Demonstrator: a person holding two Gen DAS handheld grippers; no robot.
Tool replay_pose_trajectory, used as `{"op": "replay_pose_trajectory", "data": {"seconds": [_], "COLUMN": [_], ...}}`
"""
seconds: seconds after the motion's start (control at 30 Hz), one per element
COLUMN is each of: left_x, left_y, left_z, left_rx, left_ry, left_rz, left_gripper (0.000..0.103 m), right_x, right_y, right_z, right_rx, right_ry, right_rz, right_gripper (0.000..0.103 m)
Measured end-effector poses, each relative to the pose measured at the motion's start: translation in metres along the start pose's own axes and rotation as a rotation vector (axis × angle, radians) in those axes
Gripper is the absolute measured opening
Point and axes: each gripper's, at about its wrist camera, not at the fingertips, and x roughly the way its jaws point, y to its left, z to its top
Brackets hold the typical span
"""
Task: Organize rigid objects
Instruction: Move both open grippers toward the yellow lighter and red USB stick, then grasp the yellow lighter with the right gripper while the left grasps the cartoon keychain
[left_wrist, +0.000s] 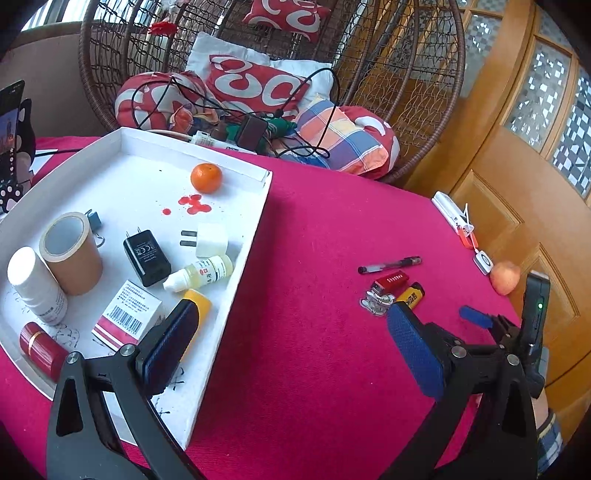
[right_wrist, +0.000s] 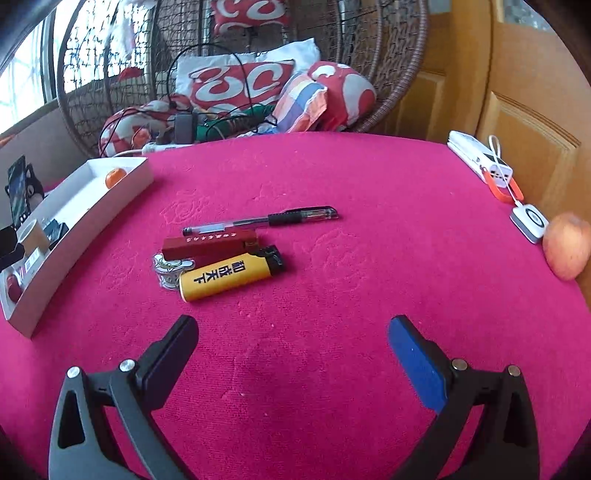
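From the left wrist view, the left gripper (left_wrist: 291, 332) sits low in the frame with its blue-padded fingers (left_wrist: 413, 343) spread wide apart and nothing between them. Its left finger hangs over the near right corner of a shallow white rectangular tray (left_wrist: 236, 280) that fills the left half of the frame on the magenta cloth-covered table (left_wrist: 317, 266). Inside the tray lie a small orange tangerine (left_wrist: 206, 178) near the far wall, a brown roll of tape (left_wrist: 71, 254) standing on end, a black plug adapter (left_wrist: 146, 257), a white plug cube (left_wrist: 210, 240), a small white dropper bottle (left_wrist: 199, 275), a white cylindrical bottle (left_wrist: 35, 286) and a white barcoded box (left_wrist: 127, 314). At centre right of the frame, on the cloth, sit a clear black-tipped pen (left_wrist: 389, 264), a red rectangular lighter (left_wrist: 390, 279) and a yellow lighter with a black top (left_wrist: 410, 296). The right gripper (left_wrist: 480, 319) shows at the lower right edge.

From the right wrist view, the right gripper (right_wrist: 293, 332) also has its fingers well apart and empty, low in the frame. Just above them, left of centre, the yellow lighter (right_wrist: 225, 275) lies touching the red lighter (right_wrist: 208, 246), with the pen (right_wrist: 258, 220) just beyond them. The tray (right_wrist: 85, 218) stands at the left edge, well apart from this cluster. A pale red apple (right_wrist: 567, 245) rests at the right edge.
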Motion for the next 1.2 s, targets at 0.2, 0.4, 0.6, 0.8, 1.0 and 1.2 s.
{"op": "replay_pose_trajectory", "data": {"seconds": [0.2,0.4,0.6,0.8,1.0,1.2], "left_x": [0.014,0.041,0.042,0.055,0.131,0.14], "left_y": [-0.008,-0.026,-0.038,-0.093,-0.109,-0.111], "left_z": [-0.005,-0.003,0.0,-0.01,-0.012,-0.006], "left_rx": [0.051,0.171,0.165,0.262,0.246,0.24], "left_ry": [0.049,0.08,0.042,0.039,0.173,0.134], "left_rz": [0.001,0.104,0.18,0.159,0.224,0.231], "left_gripper": [0.103,0.103,0.103,0.103,0.08,0.077], "right_x": [0.038,0.032,0.006,0.006,0.007,0.006], "right_y": [0.035,0.029,-0.014,-0.025,-0.026,-0.025], "right_z": [0.025,0.021,-0.006,-0.008,-0.009,-0.01], "right_rx": [-0.218,-0.236,-0.089,-0.017,-0.01,-0.013], "right_ry": [0.057,0.048,0.044,0.049,0.05,0.054], "right_rz": [0.012,0.052,0.028,0.059,0.067,0.061], "right_gripper": [0.103,0.081,0.081,0.082,0.082,0.082]}}
